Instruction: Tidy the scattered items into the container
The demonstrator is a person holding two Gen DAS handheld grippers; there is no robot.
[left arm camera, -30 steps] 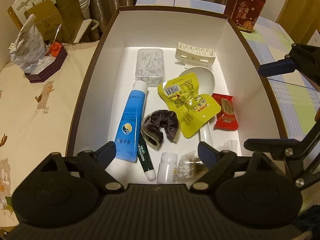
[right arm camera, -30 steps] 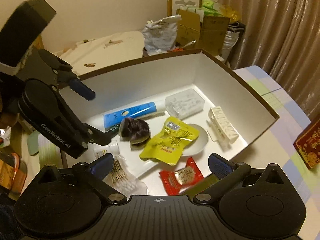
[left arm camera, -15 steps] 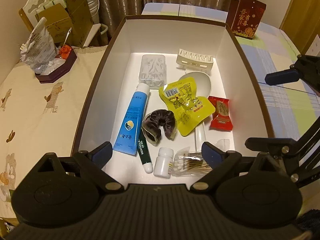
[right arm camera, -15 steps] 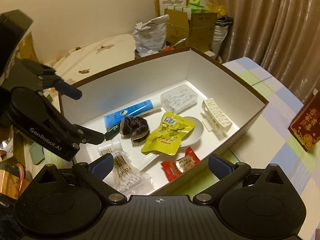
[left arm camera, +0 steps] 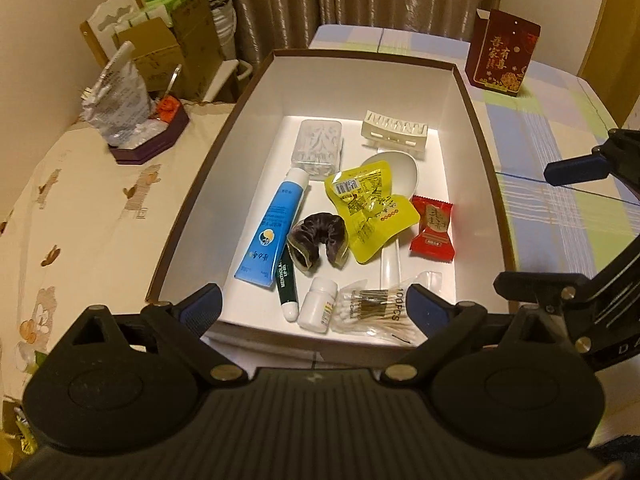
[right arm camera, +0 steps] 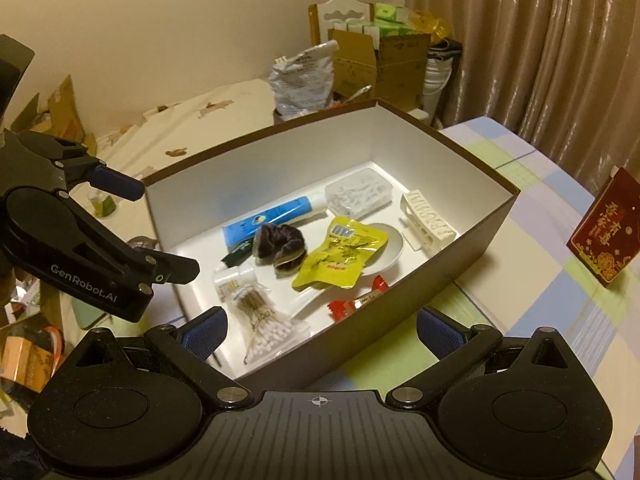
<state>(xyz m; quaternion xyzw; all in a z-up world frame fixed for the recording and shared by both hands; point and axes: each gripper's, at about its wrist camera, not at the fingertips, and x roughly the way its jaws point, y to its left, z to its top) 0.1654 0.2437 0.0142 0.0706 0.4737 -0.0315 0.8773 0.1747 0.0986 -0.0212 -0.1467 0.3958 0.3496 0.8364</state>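
A brown box with white inside (left arm camera: 468, 92) (right arm camera: 480, 240) holds several items: a blue tube (left arm camera: 276, 224), a dark scrunchie (left arm camera: 318, 242), a yellow pouch (left arm camera: 368, 204), a red sachet (left arm camera: 434, 228), a white spoon (left arm camera: 394, 172), a white bottle (left arm camera: 318, 310), a cotton swab bag (left arm camera: 380, 312), a clear case (left arm camera: 318, 148) and a white rack (left arm camera: 394, 134). My left gripper (left arm camera: 314, 308) is open and empty above the box's near edge. My right gripper (right arm camera: 320, 328) is open and empty at the box's right side.
A red printed carton (left arm camera: 502, 58) stands beyond the box on the checked cloth. A plastic bag on a dark tray (left arm camera: 132, 120) and cardboard boxes (left arm camera: 168, 52) sit at the left. Curtains hang behind.
Both grippers have pulled back and up from the box, so more of the box and table shows. Both stay open and empty.
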